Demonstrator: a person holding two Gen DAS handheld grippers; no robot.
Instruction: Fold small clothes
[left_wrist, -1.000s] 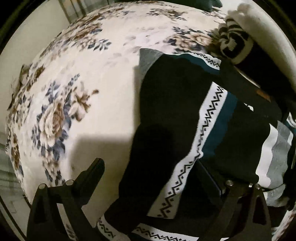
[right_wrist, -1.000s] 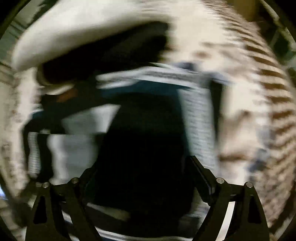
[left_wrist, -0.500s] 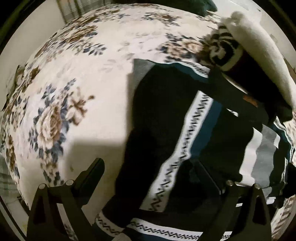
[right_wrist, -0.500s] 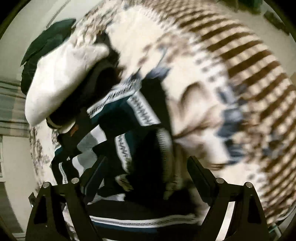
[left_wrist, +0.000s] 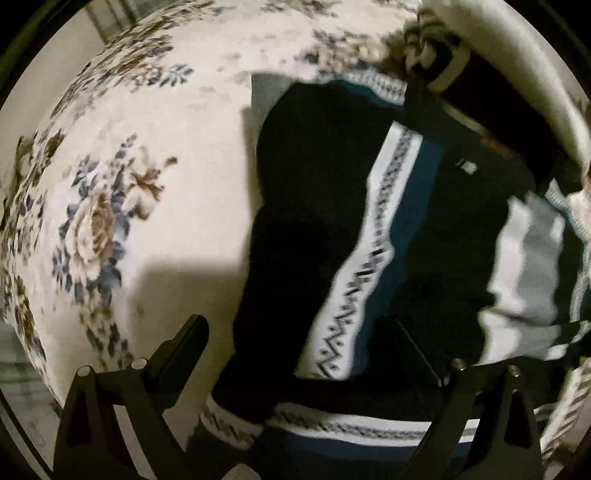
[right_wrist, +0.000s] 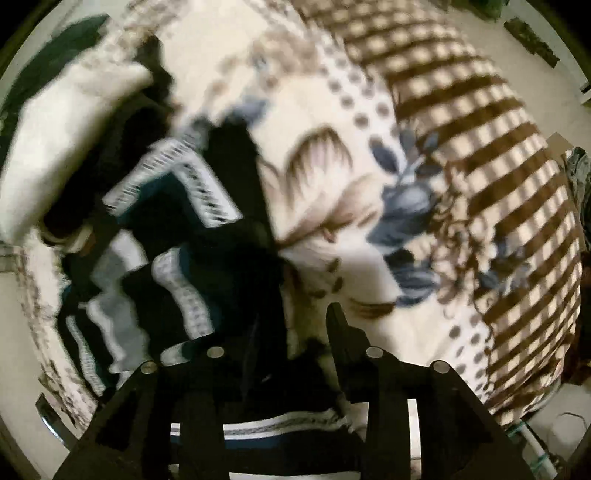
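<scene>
Closing over a dark fold, the right gripper (right_wrist: 291, 332) narrows its jaws on the edge of a black knitted sweater with white zigzag bands and teal and grey stripes (left_wrist: 325, 206), which lies spread across a cream fleece blanket printed with blue and brown roses (left_wrist: 147, 155). Dark cloth sits between the right fingers, though blur hides whether the pads already press it. The left gripper (left_wrist: 306, 339) hangs above the garment's lower half with its jaws wide apart, one finger over the blanket, the other over the knit, gripping nothing. The sweater looks soft, limp and fairly light, likely to sag and crease rather than hold a line, and the fleece beneath may drag at it. Hems and side edges, where the cloth doubles, appear the surest places to pinch. A cream pillow (left_wrist: 524, 74) rests on the sweater's far end.
</scene>
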